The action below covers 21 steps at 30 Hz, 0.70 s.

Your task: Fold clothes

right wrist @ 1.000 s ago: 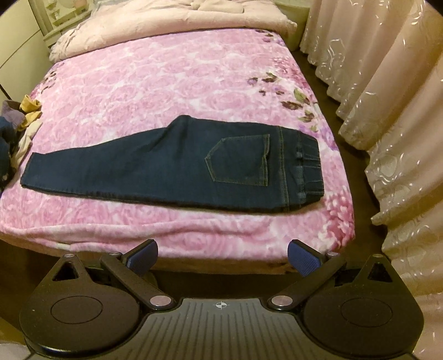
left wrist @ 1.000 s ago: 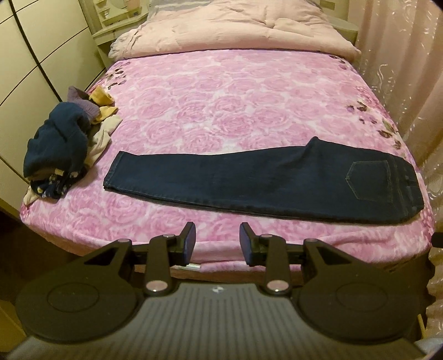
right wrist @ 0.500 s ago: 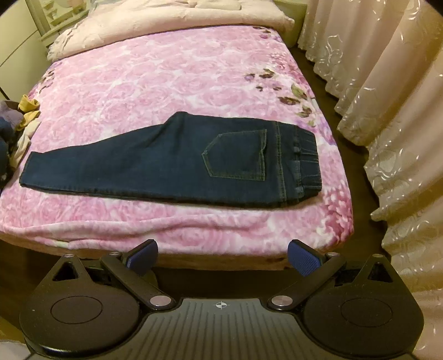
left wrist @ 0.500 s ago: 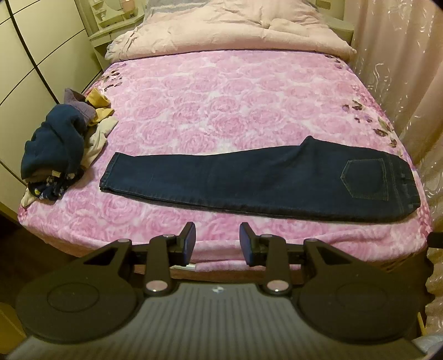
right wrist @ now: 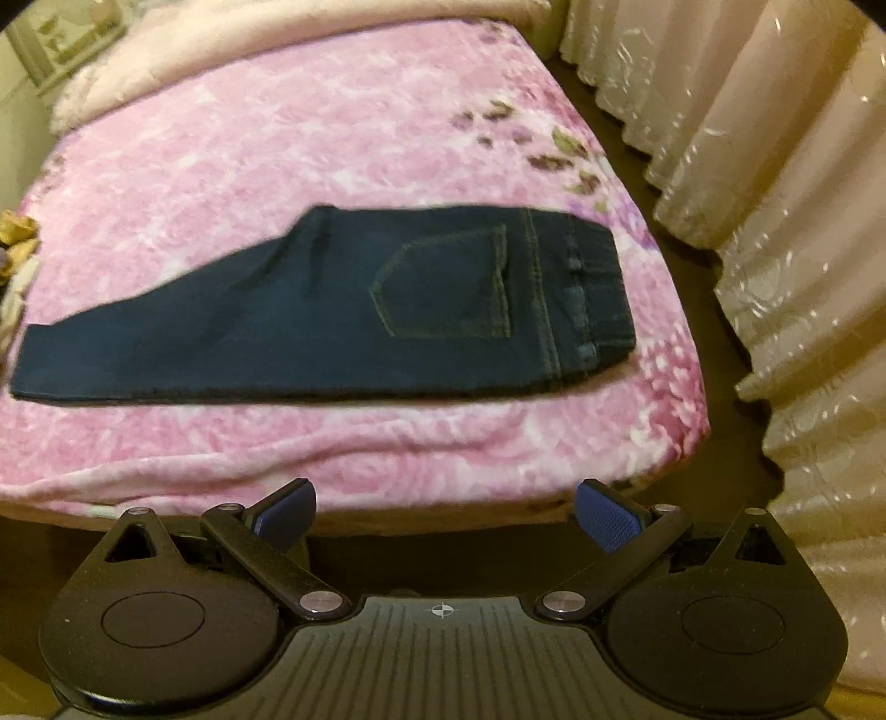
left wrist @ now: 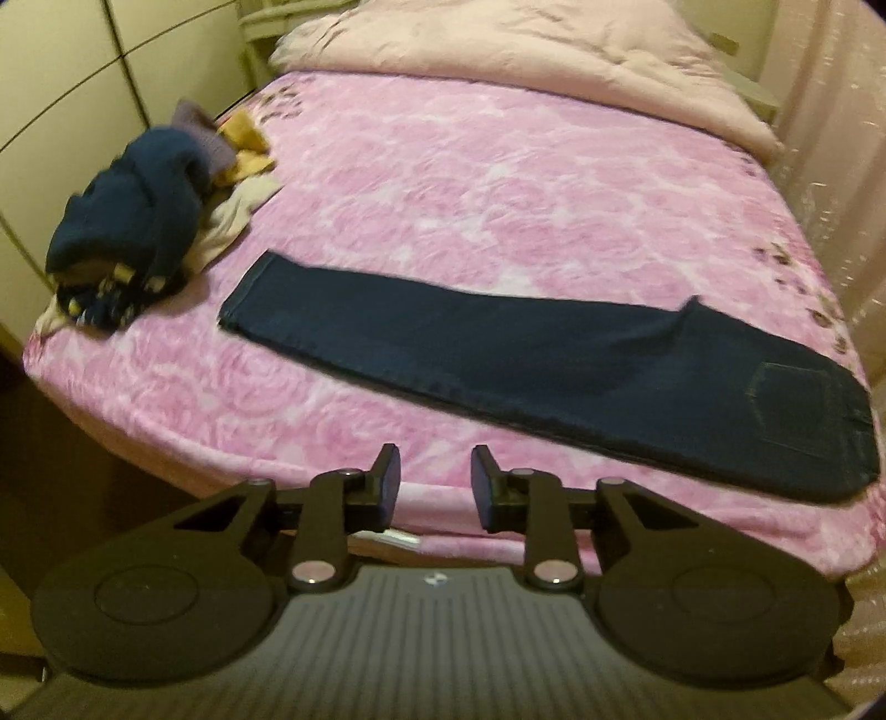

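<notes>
So the jeans (left wrist: pixel 542 371) are laid flat across the near end of the bed (left wrist: pixel 498 183), already halved leg on leg. Long axis runs left-right through the frame, hem at left, waistband at right. Left claw (left wrist: pixel 431 481) hangs below centre, narrow gap, empty. Right claw (right wrist: pixel 446 512) is spread wide, empty, sitting below the waistband, so I'd guess it's the nearer one there. Clothes pile (left wrist: pixel 138 221) sits upper left.

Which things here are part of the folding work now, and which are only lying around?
Part of the job:
- dark blue jeans, laid flat across the bed
- left gripper, open, empty
- right gripper, open wide, empty

Just lying about:
- heap of clothes at the bed's left edge
- pink floral blanket
- pale duvet
- curtains
</notes>
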Each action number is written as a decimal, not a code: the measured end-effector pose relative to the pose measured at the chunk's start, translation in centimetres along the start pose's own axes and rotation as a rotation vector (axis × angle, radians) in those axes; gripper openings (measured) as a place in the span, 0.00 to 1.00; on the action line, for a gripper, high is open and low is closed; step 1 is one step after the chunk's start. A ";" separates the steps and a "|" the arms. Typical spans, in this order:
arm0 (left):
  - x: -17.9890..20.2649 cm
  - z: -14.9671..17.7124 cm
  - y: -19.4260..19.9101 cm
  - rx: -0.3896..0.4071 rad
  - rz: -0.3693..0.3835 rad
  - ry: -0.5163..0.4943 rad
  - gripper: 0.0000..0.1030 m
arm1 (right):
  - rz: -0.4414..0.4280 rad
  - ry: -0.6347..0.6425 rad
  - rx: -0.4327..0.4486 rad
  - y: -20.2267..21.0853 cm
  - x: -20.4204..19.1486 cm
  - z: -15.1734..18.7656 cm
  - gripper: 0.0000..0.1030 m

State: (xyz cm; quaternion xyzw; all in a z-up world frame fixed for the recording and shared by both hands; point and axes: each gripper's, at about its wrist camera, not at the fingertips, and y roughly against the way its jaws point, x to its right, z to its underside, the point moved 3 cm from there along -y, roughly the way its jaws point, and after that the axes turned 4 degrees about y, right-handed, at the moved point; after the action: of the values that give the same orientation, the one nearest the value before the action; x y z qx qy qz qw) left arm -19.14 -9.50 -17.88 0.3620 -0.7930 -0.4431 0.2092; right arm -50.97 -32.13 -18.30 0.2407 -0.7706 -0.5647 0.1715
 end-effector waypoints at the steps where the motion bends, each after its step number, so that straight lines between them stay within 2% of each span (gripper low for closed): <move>1: -0.8 -0.2 -0.7 -0.006 -0.003 0.014 0.18 | 0.012 -0.006 -0.015 -0.5 -0.1 0.0 0.99; 3: -2.4 -0.6 -2.1 -0.018 -0.009 0.043 0.13 | 0.028 -0.017 -0.041 -1.6 -0.3 -0.2 0.99; 7: -5.6 -2.3 -5.3 -0.034 -0.016 0.084 0.12 | 0.059 -0.002 -0.063 -3.6 -2.1 -1.5 0.99; 12: -8.7 -5.3 -9.9 -0.047 -0.017 0.095 0.11 | 0.107 0.040 -0.085 -6.6 -6.4 -4.1 0.99; 16: -10.3 -8.7 -15.9 -0.026 -0.004 0.057 0.11 | 0.140 0.029 -0.107 -9.6 -9.7 -5.8 0.99; 21: -12.1 -13.0 -23.4 0.016 0.003 0.022 0.11 | 0.173 0.012 -0.054 -13.9 -12.9 -7.8 0.99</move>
State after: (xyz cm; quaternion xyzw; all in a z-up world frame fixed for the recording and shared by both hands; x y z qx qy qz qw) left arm 6.34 -15.59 -31.25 0.3671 -0.7948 -0.4325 0.2156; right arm -33.69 -34.48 -29.10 0.1721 -0.7719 -0.5669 0.2308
